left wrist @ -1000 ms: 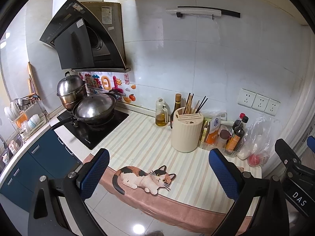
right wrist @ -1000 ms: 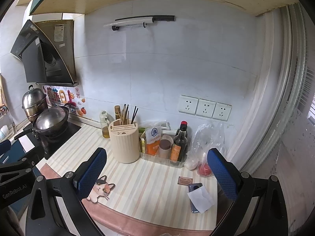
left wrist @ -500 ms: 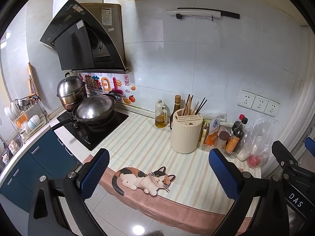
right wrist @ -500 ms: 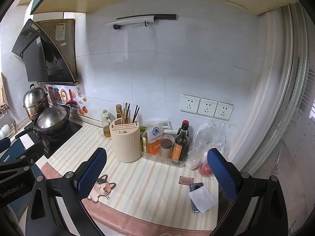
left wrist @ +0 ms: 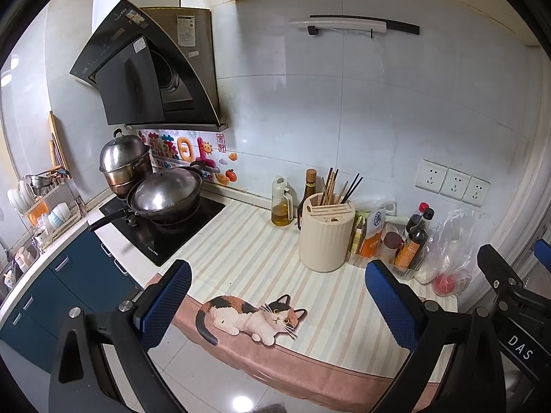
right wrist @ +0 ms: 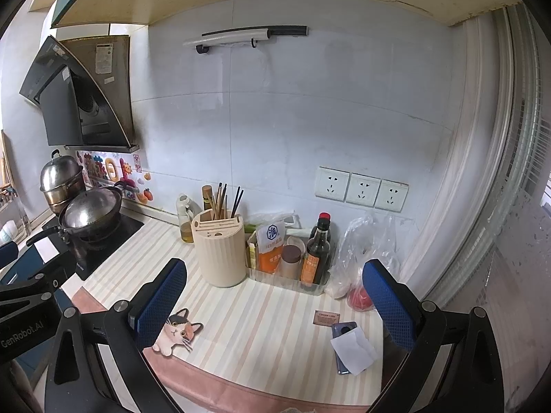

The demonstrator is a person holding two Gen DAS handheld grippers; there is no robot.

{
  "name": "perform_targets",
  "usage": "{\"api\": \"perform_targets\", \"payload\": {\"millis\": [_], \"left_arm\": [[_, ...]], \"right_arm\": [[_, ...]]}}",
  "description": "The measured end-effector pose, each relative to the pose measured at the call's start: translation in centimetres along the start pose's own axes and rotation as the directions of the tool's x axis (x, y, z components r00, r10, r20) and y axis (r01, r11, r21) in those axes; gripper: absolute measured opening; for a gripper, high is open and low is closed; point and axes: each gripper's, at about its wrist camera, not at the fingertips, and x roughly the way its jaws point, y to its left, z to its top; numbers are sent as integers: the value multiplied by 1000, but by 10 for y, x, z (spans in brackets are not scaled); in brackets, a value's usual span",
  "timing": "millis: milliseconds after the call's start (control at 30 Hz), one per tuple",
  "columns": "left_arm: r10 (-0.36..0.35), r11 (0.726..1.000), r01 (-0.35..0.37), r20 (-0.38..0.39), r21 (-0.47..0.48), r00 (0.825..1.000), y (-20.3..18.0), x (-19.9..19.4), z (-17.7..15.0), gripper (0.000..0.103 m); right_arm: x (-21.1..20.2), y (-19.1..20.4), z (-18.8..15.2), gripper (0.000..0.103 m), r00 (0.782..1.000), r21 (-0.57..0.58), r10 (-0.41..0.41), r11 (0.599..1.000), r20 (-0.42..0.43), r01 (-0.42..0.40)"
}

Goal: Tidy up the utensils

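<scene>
2 grippers hang over the near edge of the striped surface (right wrist: 261, 313), both spread wide with nothing between their blue pads. Over the last second very little changes: in the left wrist view the holder and bottles shift a touch up and left, and in the right wrist view the wall sockets (right wrist: 361, 189) and the holder slide slightly right and down. That reads as a slow drift of both cameras, not a reach. No utensil moves.

The left gripper (left wrist: 275, 306) frames the cat print (left wrist: 251, 316) on the mat's front edge; the right gripper (right wrist: 275, 303) frames the stretch in front of the clear tray of bottles (right wrist: 292, 280).

The task's things, the chopsticks (right wrist: 224, 199), stand upright in the back slot of the cream utensil holder (right wrist: 220, 254), some pale and some dark, fanned a little apart. The holder sits near the wall, just beside the oil bottle (left wrist: 282, 203) on one side and the tray on the other. No loose utensil shows on the striped surface; a phone with a paper slip (right wrist: 351, 347) lies near the right gripper.

With chopsticks already standing in the holder and both grippers empty, this fits either a start before sorting or a finish after the last piece went in; the drift alone does not settle which.
</scene>
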Motion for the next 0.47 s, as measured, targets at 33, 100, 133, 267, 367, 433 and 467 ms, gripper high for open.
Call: {"api": "perform_targets", "payload": {"millis": [33, 100, 133, 267, 367, 433, 467], "left_arm": [[-1, 1000, 1, -1, -2, 1000, 1, 0, -1, 103], [0, 1000, 0, -1, -1, 1000, 0, 0, -2, 103], [1, 1000, -1, 0, -2, 1000, 0, 0, -1, 103], [0, 1000, 0, 0, -1, 1000, 1, 0, -2, 103], [1, 1000, -1, 2, -2, 1000, 0, 0, -1, 103], [0, 1000, 0, 1, -2, 1000, -1, 1, 4, 103], [-3, 1000, 3, 0, -1, 1000, -1, 1, 6, 103]], "right_arm": [[1, 0, 2, 103, 1000, 0, -1, 1000, 1, 1], [1, -1, 3, 103, 1000, 1, -1, 1000, 3, 1], [1, -1, 4, 103, 1000, 1, -1, 1000, 4, 1], [1, -1, 5, 103, 1000, 0, -1, 1000, 5, 1], [1, -1, 5, 103, 1000, 2, 2, 1000, 3, -2], [2, -1, 6, 103, 1000, 2, 2, 1000, 3, -2], [2, -1, 6, 103, 1000, 3, 4, 1000, 3, -4]]}}
